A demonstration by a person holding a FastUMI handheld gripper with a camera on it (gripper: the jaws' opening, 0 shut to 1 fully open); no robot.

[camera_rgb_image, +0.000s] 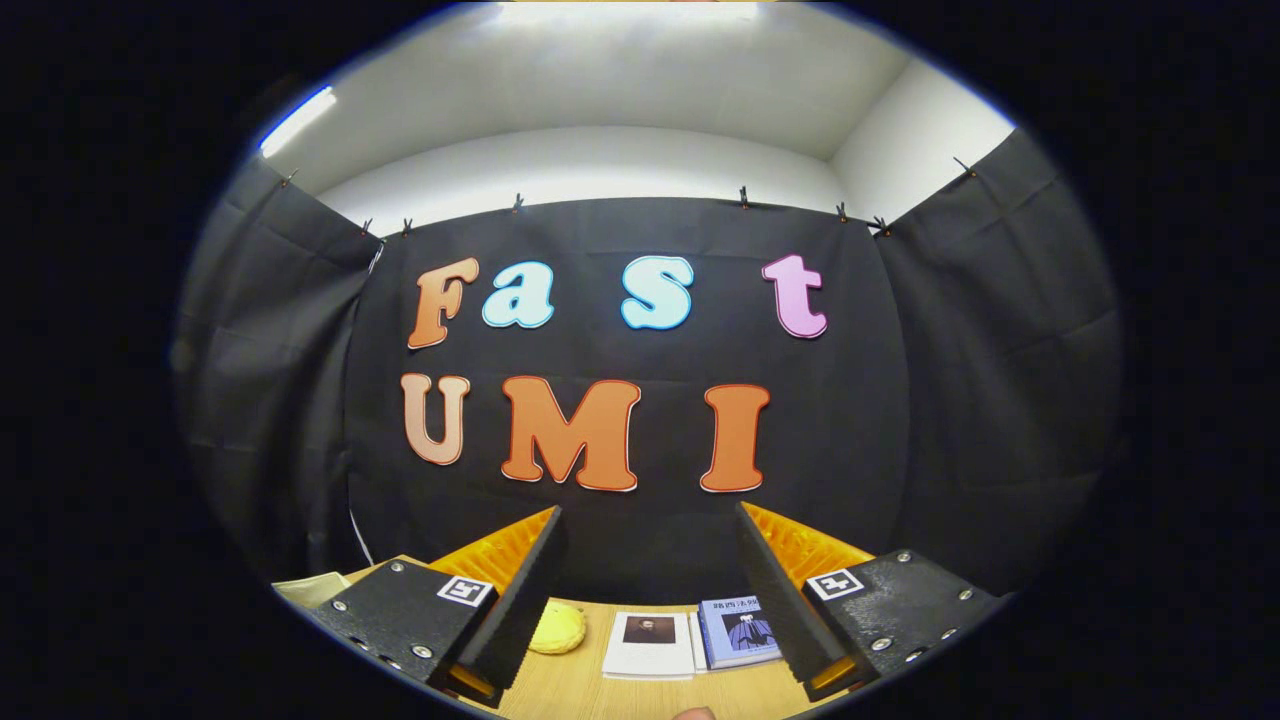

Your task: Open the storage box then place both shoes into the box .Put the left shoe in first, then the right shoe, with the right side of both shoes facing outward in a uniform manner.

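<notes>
My gripper is held up above the wooden table and points at the booth's black cloth wall. Its two fingers stand wide apart with nothing between them, so it is open. No shoe or storage box appears ahead of the fingers.
On the table between the fingers lie a white book and a blue book side by side. A yellow round object rests by the left finger. A pale object sits at the table's left edge. Black cloth hangs on three sides.
</notes>
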